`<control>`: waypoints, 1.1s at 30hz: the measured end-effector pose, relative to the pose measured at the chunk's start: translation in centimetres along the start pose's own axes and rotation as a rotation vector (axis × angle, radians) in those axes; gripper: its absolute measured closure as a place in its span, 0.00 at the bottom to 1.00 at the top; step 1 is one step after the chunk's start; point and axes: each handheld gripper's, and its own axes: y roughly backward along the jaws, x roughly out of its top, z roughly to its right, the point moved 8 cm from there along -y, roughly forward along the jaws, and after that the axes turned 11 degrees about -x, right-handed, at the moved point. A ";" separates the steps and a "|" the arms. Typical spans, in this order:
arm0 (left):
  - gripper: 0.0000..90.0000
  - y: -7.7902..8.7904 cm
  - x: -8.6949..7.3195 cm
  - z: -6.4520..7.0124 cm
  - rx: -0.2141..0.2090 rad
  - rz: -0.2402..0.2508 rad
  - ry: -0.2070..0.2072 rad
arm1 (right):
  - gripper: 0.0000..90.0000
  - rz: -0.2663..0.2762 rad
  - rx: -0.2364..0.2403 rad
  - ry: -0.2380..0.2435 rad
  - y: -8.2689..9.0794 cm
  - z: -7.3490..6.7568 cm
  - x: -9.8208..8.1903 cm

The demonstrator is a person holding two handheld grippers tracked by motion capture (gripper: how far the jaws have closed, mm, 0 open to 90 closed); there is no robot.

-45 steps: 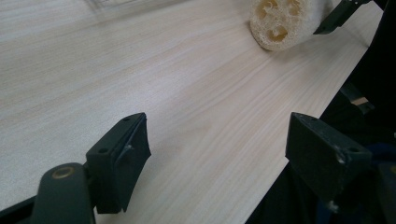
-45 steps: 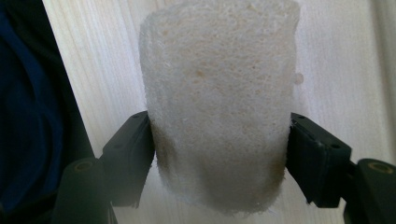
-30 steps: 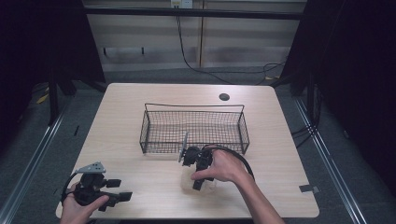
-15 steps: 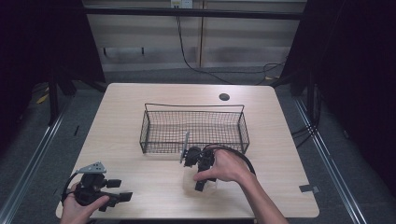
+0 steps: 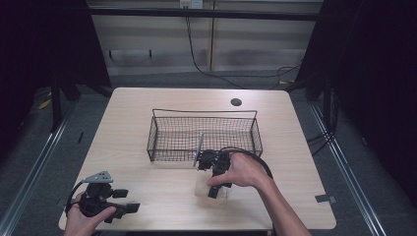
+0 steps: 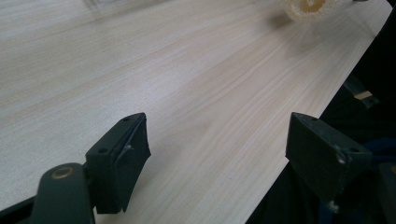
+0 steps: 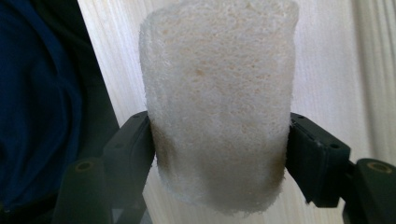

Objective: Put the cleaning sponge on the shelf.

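Pinching a pale sponge (image 7: 219,102) between its jaws, the right tool (image 5: 215,183) is being held low over the table (image 5: 162,196), near the wire basket (image 5: 204,135), presumably its destination; the left tool (image 5: 125,209) is being rested open, empty.

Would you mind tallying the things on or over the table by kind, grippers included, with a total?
Wire basket: 1
Pale sponge roll: 1
Hand-held grippers: 2, the left gripper open and the right gripper shut on the sponge roll
Total: 4
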 end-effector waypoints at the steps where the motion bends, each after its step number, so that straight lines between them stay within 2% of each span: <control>1: 0.24 0.0 0.0 0.0 0.001 0.001 0.000 | 0.33 -0.008 -0.004 0.004 0.1 0.1 -0.1; 8: 0.24 -0.1 0.0 0.0 0.001 0.001 0.000 | 0.33 -0.010 -0.003 0.014 0.8 0.1 -0.1; 14: 0.24 0.0 0.0 0.0 0.000 0.000 0.000 | 0.33 0.005 -0.032 0.011 1.8 0.4 0.1; 23: 0.24 0.0 0.0 0.0 0.000 -0.001 0.002 | 0.33 0.006 -0.037 0.012 2.8 0.4 0.3; 28: 0.24 0.0 0.0 0.0 -0.002 -0.002 0.000 | 0.33 0.014 -0.041 -0.023 3.8 0.5 0.5; 33: 0.24 0.1 0.0 -0.1 0.002 0.001 0.000 | 0.33 0.008 -0.041 -0.026 4.1 0.9 0.6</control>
